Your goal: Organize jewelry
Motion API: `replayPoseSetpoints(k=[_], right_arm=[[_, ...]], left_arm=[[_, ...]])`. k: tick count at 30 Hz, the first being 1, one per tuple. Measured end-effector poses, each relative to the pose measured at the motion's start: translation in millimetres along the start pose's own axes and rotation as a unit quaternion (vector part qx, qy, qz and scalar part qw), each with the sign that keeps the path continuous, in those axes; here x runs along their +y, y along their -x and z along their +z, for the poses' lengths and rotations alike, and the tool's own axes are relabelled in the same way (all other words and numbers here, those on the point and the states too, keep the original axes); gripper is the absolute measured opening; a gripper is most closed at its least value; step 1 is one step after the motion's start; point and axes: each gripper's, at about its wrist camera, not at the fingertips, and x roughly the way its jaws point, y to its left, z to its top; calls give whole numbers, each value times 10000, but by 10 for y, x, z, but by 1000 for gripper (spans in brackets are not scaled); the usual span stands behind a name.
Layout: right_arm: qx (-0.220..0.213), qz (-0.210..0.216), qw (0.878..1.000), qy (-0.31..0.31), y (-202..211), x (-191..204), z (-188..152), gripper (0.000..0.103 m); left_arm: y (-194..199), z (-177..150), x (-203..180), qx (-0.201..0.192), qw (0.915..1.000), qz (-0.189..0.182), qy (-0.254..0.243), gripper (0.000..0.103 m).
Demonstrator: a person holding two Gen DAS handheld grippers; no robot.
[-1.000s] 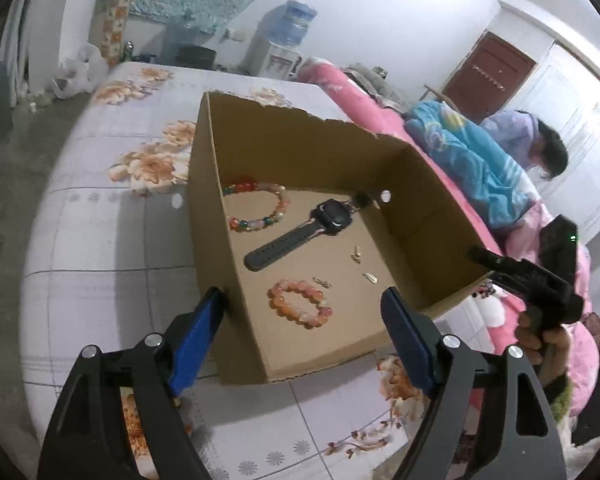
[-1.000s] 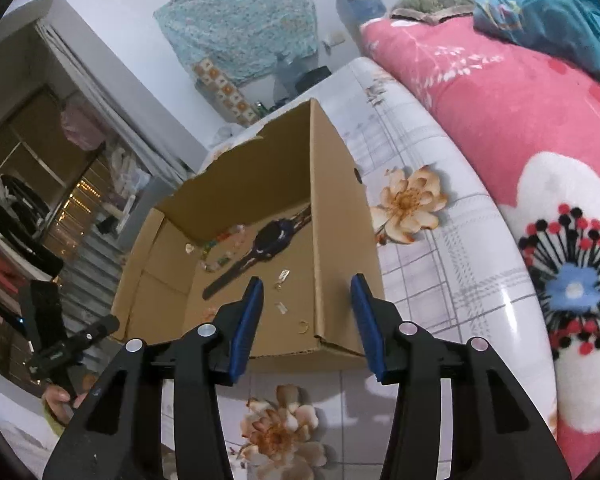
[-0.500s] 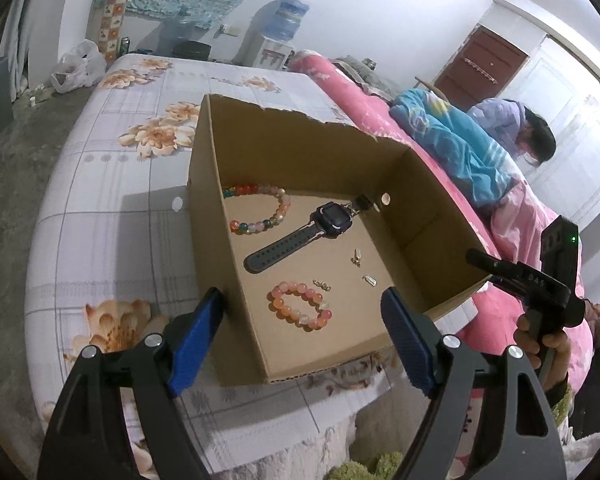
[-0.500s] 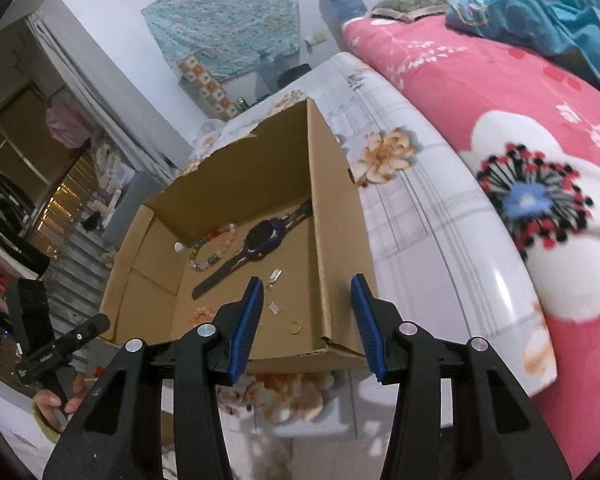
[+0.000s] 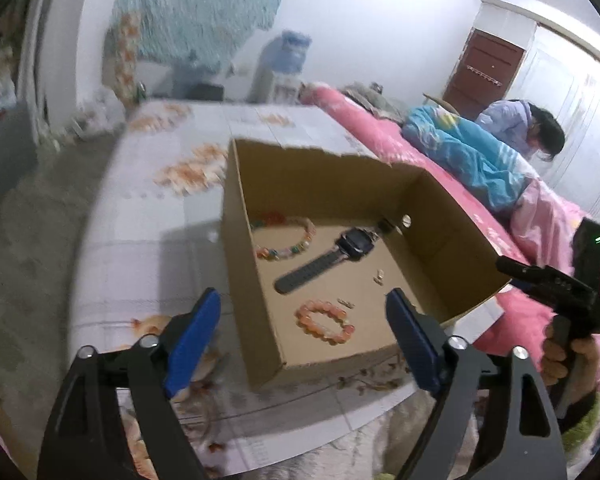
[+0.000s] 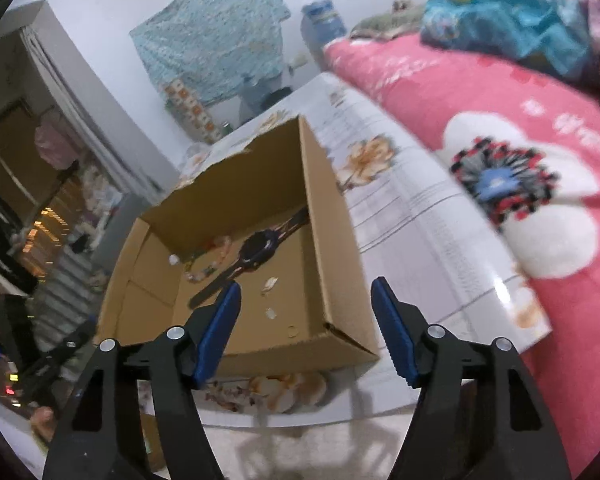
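An open cardboard box (image 5: 244,280) stands on a floral-covered table. In it lie a dark wristwatch (image 5: 328,256), a multicoloured bead bracelet (image 5: 288,236), an orange bead bracelet (image 5: 326,322) and small metal pieces (image 5: 378,276). My left gripper (image 5: 304,336) is open and empty, hovering before the box's near corner. My right gripper (image 6: 306,330) is open and empty, before the box's (image 6: 332,240) other near wall; the watch (image 6: 256,250) shows inside it. The right gripper also appears at the right edge of the left wrist view (image 5: 548,284).
The floral table cover (image 5: 152,240) ends close below both grippers. A pink floral bed (image 6: 520,152) runs along the table's far side, with a blue blanket (image 5: 460,152) and a person (image 5: 532,124) beyond. A water dispenser (image 5: 284,64) stands at the back wall.
Both grippers have pulled back and up from the box, which now looks smaller and farther. The table's near edge has come into view. Both stay open and empty.
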Motion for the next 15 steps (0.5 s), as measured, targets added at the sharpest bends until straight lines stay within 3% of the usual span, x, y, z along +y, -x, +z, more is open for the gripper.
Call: replayPoseSetpoints(k=[3,9,15], right_arm=[[-287,-360,9987,213,207,105,-106,76],[-502,-725,9937,692,444,303,-315,86],[-364,-822,9891,1165,462,496,-499,94]], left_arm=[[184,-48,-124,-280,9992,125,-240,97],[387,-191,-343,-592,9974,192,-353,97],[359,-348,-586,-551,9940,861,-378,97]])
